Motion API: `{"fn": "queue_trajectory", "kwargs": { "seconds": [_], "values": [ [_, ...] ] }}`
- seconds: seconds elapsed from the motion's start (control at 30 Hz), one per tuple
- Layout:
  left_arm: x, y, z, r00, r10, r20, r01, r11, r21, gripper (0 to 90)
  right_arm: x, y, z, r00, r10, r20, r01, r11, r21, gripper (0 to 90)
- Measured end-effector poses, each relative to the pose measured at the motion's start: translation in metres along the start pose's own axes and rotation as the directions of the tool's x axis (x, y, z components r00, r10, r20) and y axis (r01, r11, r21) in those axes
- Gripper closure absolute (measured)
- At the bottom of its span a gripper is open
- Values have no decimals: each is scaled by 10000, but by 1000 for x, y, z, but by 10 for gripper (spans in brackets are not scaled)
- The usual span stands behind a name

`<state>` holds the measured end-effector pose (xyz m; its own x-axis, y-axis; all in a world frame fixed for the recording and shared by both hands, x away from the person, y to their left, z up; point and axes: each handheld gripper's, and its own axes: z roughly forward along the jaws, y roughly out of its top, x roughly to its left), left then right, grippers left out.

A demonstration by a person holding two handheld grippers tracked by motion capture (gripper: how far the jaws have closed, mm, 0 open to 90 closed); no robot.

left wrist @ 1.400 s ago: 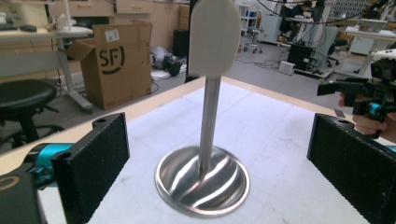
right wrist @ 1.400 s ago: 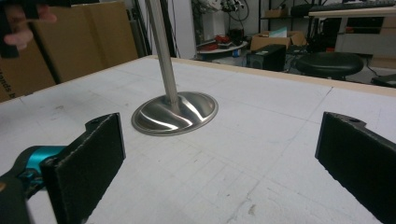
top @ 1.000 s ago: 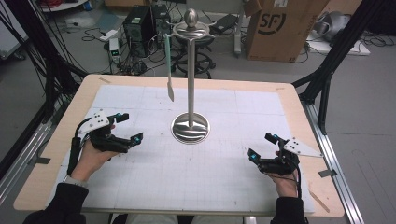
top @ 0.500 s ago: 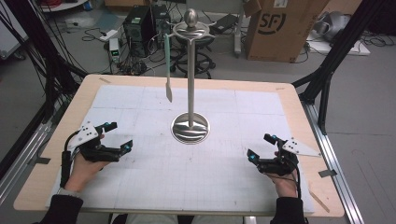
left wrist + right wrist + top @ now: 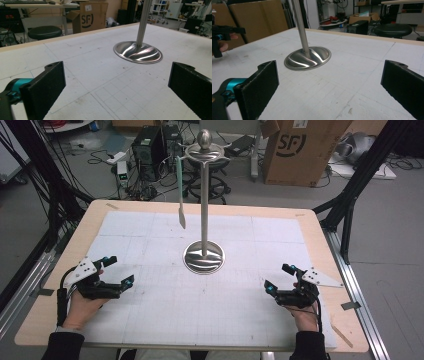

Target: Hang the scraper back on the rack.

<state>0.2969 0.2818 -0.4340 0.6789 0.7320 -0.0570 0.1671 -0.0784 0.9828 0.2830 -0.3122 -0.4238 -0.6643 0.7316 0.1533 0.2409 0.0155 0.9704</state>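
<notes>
A pale wooden table (image 5: 320, 227) carries a white gridded mat (image 5: 150, 235); a metal stand (image 5: 203, 256) rests upright at the mat's centre.

Two grippers are being held low at the near corners — the left gripper (image 5: 116, 272) by a hand (image 5: 82, 304) at the left, the right gripper (image 5: 278, 277) by a hand (image 5: 303, 312) at the right. Both sets of jaws are being kept wide apart and empty — each pointed inward, dark-sleeved forearms being extended from the near edge.
</notes>
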Motion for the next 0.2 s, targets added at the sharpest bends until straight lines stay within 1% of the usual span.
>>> {"fn": "queue_trajectory", "kwargs": {
  "seconds": [0.2],
  "values": [
    [1, -1, 1, 10000, -81, -29, 81, 10000, -12, 17, 0, -1, 1, 10000, 2, -44, -2, 10000, 77, 2]
  ]
}}
